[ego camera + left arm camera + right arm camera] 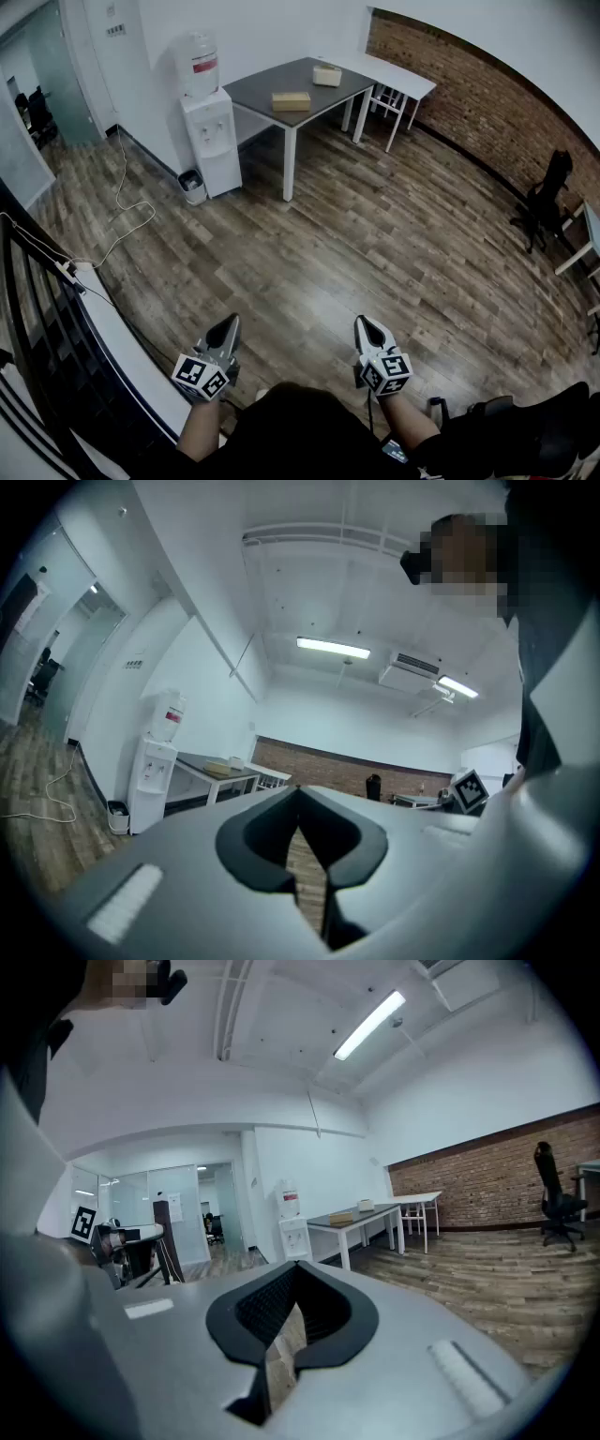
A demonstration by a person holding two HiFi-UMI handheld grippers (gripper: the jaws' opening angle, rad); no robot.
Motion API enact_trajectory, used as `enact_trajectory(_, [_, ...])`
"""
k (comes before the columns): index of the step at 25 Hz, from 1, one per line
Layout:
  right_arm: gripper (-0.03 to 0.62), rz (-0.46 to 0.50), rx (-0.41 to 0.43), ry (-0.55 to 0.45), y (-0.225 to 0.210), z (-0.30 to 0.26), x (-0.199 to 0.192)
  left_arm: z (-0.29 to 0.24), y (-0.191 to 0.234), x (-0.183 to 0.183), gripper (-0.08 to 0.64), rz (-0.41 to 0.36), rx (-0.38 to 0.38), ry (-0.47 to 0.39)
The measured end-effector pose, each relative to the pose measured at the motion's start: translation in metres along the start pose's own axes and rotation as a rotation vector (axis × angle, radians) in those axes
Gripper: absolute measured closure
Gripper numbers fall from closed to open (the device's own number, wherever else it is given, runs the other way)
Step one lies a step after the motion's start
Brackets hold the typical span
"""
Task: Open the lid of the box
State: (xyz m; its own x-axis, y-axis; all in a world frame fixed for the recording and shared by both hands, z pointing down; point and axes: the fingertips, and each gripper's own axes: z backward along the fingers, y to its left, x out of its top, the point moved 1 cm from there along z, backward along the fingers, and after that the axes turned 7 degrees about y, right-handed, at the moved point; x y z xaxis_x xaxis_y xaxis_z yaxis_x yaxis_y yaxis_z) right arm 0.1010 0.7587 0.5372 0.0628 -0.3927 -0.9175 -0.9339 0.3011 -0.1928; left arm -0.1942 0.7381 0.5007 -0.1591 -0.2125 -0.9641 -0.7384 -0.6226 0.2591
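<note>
Two tan boxes rest on the dark table (253, 92) far across the room: one box (291, 100) near its middle, a second box (327, 76) toward its far end. The same table (361, 1220) shows small in the right gripper view with a box (341, 1216) on it. My left gripper (232, 324) is held low near my body, shut, with nothing between its jaws. The right gripper (363, 323) is beside it, also shut and empty. Both are far from the boxes.
A water dispenser (208, 122) stands against the wall left of the table, with a small bin (192, 186) beside it. A white desk (398, 80) adjoins the table by the brick wall. A cable (122, 211) trails on the wood floor. An office chair (544, 199) stands right.
</note>
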Motion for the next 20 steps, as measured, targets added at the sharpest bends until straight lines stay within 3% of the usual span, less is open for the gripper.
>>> enact_trajectory(13, [0.591,-0.005,0.042,0.011,0.043,-0.037,0.000,0.024,0.033,0.001,0.560,-0.010,0.004,0.028])
enact_trajectory(20, [0.589,-0.074,0.055,0.034,0.061,-0.040,-0.007,0.042,0.044,0.001,0.560,0.000,0.006,0.004])
